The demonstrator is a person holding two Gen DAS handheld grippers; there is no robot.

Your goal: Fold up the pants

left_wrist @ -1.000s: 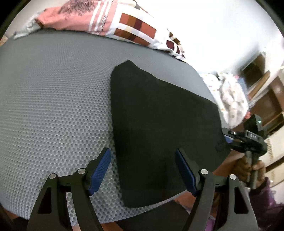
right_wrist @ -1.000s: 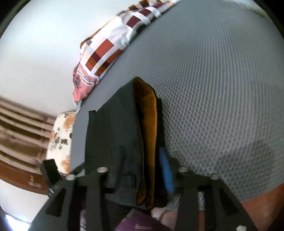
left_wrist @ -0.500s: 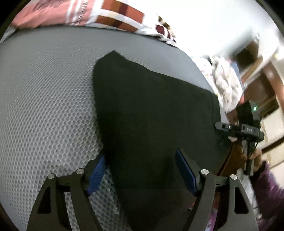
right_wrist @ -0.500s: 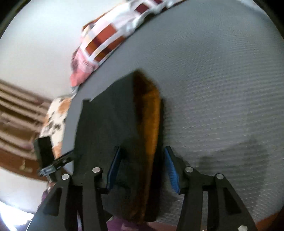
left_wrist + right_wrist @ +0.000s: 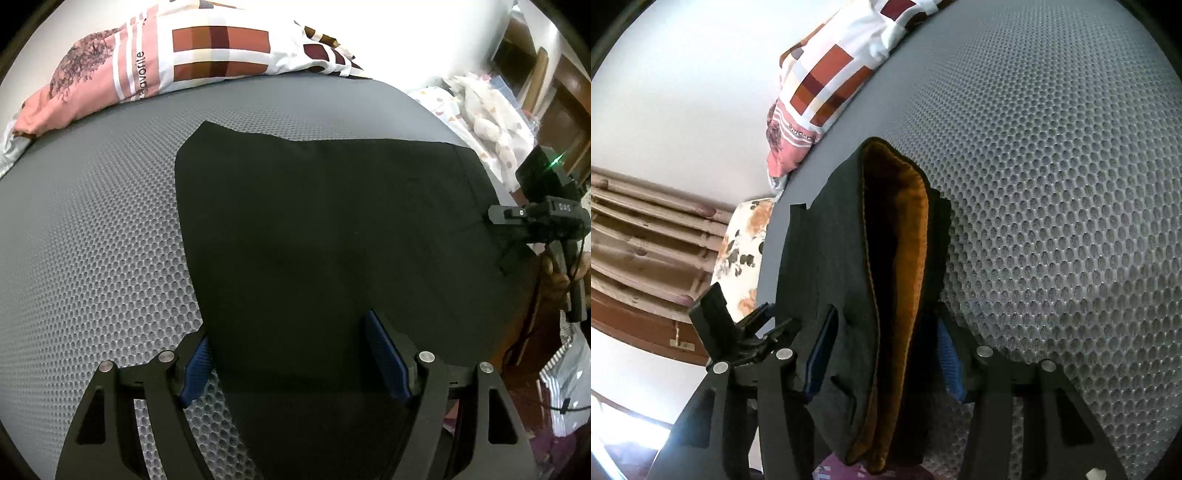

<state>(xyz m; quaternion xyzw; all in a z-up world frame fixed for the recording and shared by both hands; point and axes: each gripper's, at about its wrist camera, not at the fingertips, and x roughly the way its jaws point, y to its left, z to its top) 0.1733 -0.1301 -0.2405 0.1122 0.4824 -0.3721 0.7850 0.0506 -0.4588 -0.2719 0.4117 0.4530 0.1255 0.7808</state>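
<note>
Black pants (image 5: 325, 229) lie folded flat on the grey mesh mattress (image 5: 92, 240). My left gripper (image 5: 291, 362) is open, its blue pads straddling the near left edge of the pants. In the right wrist view the pants (image 5: 827, 258) show their waistband opening with an orange-brown lining (image 5: 908, 236). My right gripper (image 5: 882, 354) is open, its jaws on either side of the waistband end. The right gripper also shows in the left wrist view (image 5: 539, 218) at the pants' right edge.
A pink, white and brown patterned pillow (image 5: 177, 55) lies along the far edge of the mattress. A floral bundle (image 5: 487, 118) and wooden furniture (image 5: 569, 96) stand beyond the right edge. A wooden headboard (image 5: 639, 236) is at the left in the right wrist view.
My right gripper has opened off the waistband over the last second. My left gripper moved forward over the pants' near edge, staying open. The pants lie flat.
</note>
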